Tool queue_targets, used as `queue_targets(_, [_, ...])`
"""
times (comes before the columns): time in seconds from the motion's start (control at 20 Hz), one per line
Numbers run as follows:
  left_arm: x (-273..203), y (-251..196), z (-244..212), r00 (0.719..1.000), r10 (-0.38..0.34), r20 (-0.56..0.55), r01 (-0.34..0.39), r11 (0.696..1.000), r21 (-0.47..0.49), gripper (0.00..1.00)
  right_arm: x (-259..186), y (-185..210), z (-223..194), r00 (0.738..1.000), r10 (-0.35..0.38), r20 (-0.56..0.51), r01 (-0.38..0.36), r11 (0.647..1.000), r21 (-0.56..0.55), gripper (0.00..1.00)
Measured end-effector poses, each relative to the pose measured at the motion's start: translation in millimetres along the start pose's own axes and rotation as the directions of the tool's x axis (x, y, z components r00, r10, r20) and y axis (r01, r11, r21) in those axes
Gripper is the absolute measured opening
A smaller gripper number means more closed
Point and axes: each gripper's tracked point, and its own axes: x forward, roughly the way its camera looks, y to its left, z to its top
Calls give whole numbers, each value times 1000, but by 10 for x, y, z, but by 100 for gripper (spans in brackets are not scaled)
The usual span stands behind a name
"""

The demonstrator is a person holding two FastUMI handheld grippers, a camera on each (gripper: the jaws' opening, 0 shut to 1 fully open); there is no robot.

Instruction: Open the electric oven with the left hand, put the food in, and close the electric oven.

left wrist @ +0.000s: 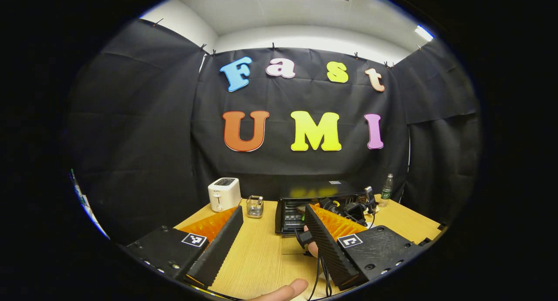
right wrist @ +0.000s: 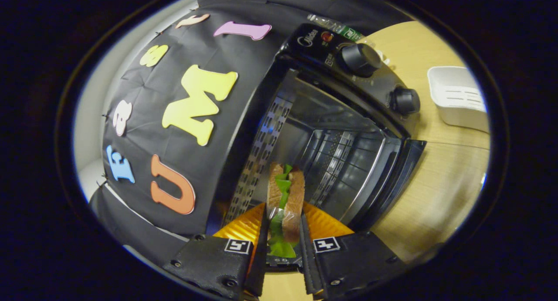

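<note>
Left gripper view first: the left gripper (left wrist: pixel 270 231) hangs back over the wooden table (left wrist: pixel 261 257) with its fingers spread wide and nothing between them. The electric oven (left wrist: pixel 305 207) sits at about 1 o'clock from it, door dropped open, with the other gripper (left wrist: pixel 348 207) poking in at its mouth. A white toaster (left wrist: pixel 224 194) is out at 11 o'clock, a small clear holder (left wrist: pixel 255 206) right beside it, and a bottle (left wrist: pixel 386 190) stands past the oven at 2 o'clock. A fingertip (left wrist: pixel 283 291) peeks in at 6 o'clock.

Right gripper view: the picture is rolled sideways. The right gripper (right wrist: pixel 283 231) is clamped on the sandwich (right wrist: pixel 285 201), both fingers pressing the bread, lettuce sticking out. It's held right at the oven's open cavity (right wrist: pixel 331 148), straight ahead at 12 o'clock. Two knobs (right wrist: pixel 359 59) sit at 1 o'clock, and a white tray (right wrist: pixel 457 98) sits on the table at 2 o'clock.
</note>
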Motion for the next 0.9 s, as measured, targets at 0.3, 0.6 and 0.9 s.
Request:
queue_targets(0.3, [122,15,-208,999,1,-48,-1,1000,-16,93,156,-81,-66,1000,-8,-9,6,989,-146,38])
queue_targets(0.6, [123,42,-232,999,5,-48,-7,1000,-29,93,180,-128,-43,999,-19,30,28,931,-365,48])
queue_targets(0.9, [107,5,-259,999,3,-51,-4,1000,-20,93,147,-160,-107,995,-96,-5,78,838,-540,98])
